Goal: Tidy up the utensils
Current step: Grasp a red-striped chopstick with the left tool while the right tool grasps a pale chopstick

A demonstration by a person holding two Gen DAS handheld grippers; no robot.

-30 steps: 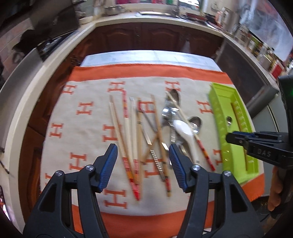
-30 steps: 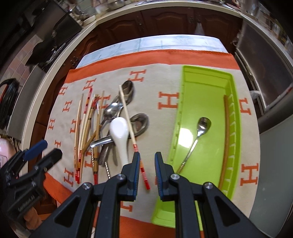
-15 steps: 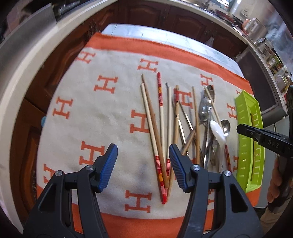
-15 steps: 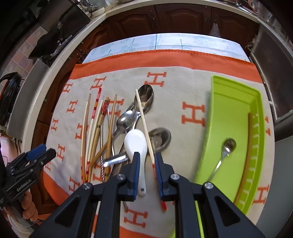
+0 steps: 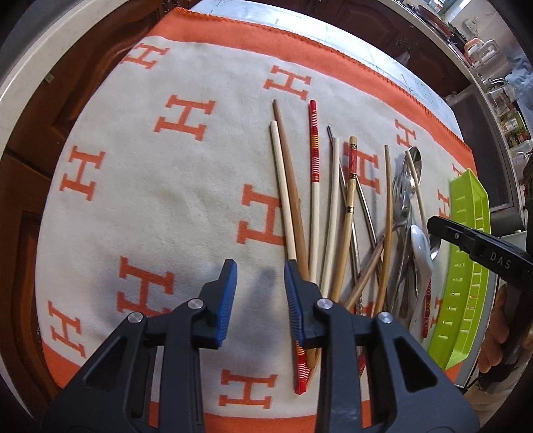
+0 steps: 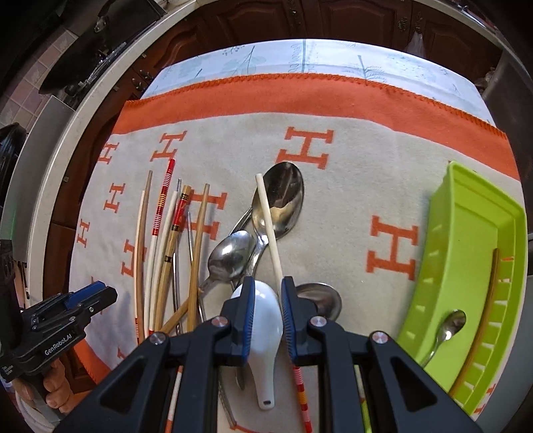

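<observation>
Several chopsticks (image 5: 313, 206) lie fanned on an orange-and-cream H-pattern cloth (image 5: 173, 186), next to metal spoons (image 6: 278, 200) and a white ceramic spoon (image 6: 265, 319). My left gripper (image 5: 260, 299) is open and empty, low over the cloth just left of the chopsticks' near ends. My right gripper (image 6: 265, 313) is partly open and empty, its jaws straddling the white spoon's bowl from above. A pale chopstick (image 6: 269, 229) runs across the spoons beside the right finger. The green tray (image 6: 466, 266) at the right holds a small spoon (image 6: 446, 329) and a brown chopstick (image 6: 483, 316).
The cloth covers a table with a pale patterned top (image 6: 316, 63) at the far edge. Dark wooden cabinets (image 6: 333, 20) and a curved counter (image 6: 83, 110) ring the table. The right gripper also shows in the left wrist view (image 5: 433, 223).
My left gripper has dropped low towards the cloth, shifted left of the chopsticks and narrowed. My right gripper has moved left from the tray and come down over the white spoon.
</observation>
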